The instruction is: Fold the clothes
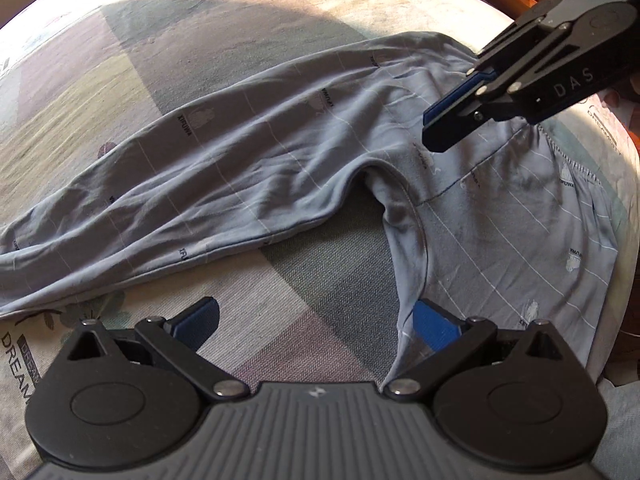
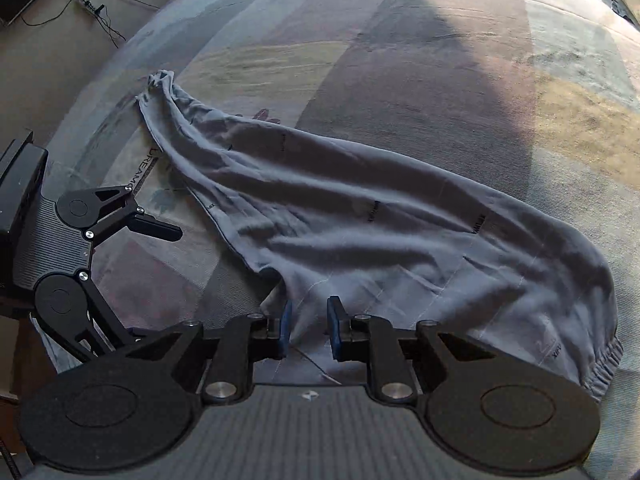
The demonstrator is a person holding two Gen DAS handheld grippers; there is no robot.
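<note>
Left wrist view, left to right:

- Bedsheet (image 1: 120, 92): patchwork of grey, beige and mauve blocks, printed lettering at the lower left edge; part sunlit, part in shadow.
- Trousers (image 1: 248, 168): grey-blue, thin pale lines, small printed logos. One leg runs from the left edge up toward the middle, creased. The other leg comes down toward the camera on the right. Waistband gathered at the far right edge.
- Left gripper (image 1: 316, 322): jaws spread wide. Its right pad (image 1: 434, 326) lies against the hem of the near leg; nothing is pinched.
- Right gripper (image 1: 448, 128): enters from the upper right, tips just above the trouser seat.

Right wrist view, left to right:

- Floor with cable (image 2: 92, 12), upper left corner.
- Left gripper (image 2: 160, 264): at the left edge, fingers wide apart above the sheet.
- Trousers (image 2: 400, 236): spread diagonally, one hem bunched at the upper left, elastic waistband at the lower right.
- Right gripper (image 2: 308, 326): jaws narrowly parted, pads clear of the cloth below; released.
</note>
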